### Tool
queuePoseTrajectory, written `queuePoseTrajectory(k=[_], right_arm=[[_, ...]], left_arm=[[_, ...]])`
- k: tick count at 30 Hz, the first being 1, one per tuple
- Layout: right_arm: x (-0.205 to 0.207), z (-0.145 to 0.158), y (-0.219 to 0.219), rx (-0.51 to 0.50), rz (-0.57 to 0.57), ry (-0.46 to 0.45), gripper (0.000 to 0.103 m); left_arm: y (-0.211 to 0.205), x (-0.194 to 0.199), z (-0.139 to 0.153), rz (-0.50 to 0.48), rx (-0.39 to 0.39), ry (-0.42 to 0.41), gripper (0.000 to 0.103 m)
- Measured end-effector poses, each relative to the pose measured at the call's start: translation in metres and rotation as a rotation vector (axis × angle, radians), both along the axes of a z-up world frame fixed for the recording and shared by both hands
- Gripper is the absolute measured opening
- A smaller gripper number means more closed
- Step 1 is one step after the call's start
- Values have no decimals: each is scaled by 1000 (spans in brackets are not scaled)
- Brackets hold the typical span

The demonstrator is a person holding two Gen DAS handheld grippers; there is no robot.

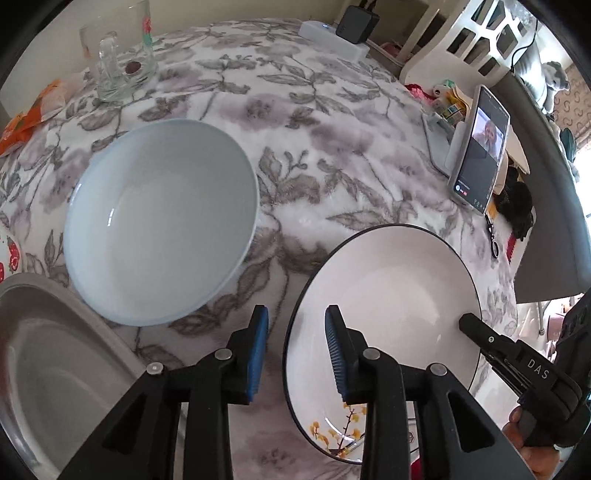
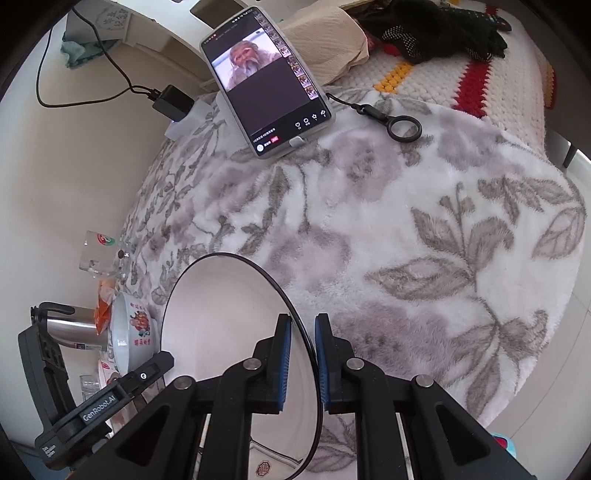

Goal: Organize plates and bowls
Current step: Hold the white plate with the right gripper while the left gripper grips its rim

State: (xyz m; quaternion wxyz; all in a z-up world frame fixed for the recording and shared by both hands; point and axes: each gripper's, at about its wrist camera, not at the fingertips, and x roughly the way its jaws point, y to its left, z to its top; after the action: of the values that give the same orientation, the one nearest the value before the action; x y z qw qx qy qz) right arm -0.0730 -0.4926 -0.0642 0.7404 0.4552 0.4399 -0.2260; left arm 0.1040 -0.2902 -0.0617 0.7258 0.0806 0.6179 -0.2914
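Note:
A white bowl with a black rim and yellow flowers (image 1: 388, 295) is held tilted above the floral blanket (image 1: 295, 122). My right gripper (image 2: 303, 354) is shut on its rim (image 2: 295, 317); its finger shows in the left wrist view (image 1: 476, 325). My left gripper (image 1: 297, 350) is open, its right finger inside the bowl, its left finger outside. A pale blue bowl (image 1: 159, 221) lies tilted to the left. A grey bowl (image 1: 48, 350) is at the lower left. A small painted bowl (image 2: 133, 332) shows at the left in the right wrist view.
A phone (image 1: 480, 151) stands propped on the right, also in the right wrist view (image 2: 266, 81). A glass mug (image 1: 118, 55) stands at the back left beside an orange packet (image 1: 37, 110). A charger and power strip (image 1: 343, 33) lie at the back. A steel kettle (image 2: 70, 325) is left.

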Motion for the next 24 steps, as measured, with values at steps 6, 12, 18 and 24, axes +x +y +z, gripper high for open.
queuePoseTrajectory(k=[6, 12, 18, 24], right_arm=[[-1, 0, -1, 3, -4, 0, 15], [0, -1, -1, 2, -3, 4, 15], [-4, -1, -1, 17, -17, 7, 15], [-10, 4, 0, 13, -25, -4, 15]], left_arm=[[-8, -3, -12, -25, 12, 19, 32], [-8, -5, -14, -21, -3, 33, 29], [-7, -6, -2, -15, -45, 27, 28], [-4, -8, 15, -14, -80, 20, 28]])
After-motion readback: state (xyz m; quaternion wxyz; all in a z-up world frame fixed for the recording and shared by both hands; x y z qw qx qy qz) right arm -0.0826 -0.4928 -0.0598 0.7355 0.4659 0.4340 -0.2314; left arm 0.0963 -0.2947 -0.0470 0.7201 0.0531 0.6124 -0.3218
